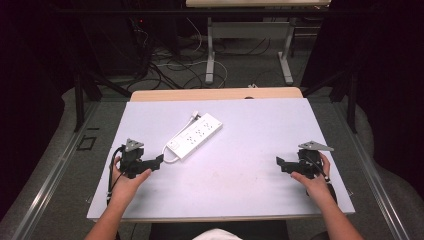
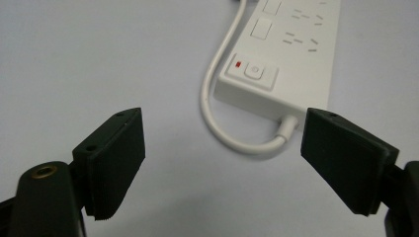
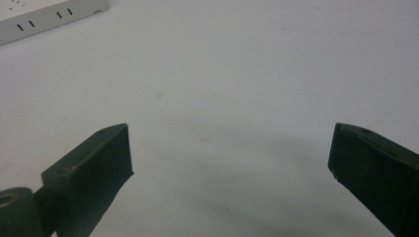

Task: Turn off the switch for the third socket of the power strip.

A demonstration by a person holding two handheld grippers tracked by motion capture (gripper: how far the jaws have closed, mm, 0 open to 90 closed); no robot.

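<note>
This looks like a lab: black curtains (image 1: 30, 75) hang around the white table (image 1: 250, 190), and loose cables (image 1: 175, 65) lie on the grey floor (image 1: 60, 170) behind it.

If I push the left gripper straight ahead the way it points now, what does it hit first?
Probably the looped white cord at the power strip's switch end; the open left gripper holds nothing, though depth is unclear.

Right gripper (image 3: 230, 163) hangs over bare table (image 3: 237, 89), jaws wide apart, nothing between; power strip (image 3: 47, 15) sits well beyond.
</note>
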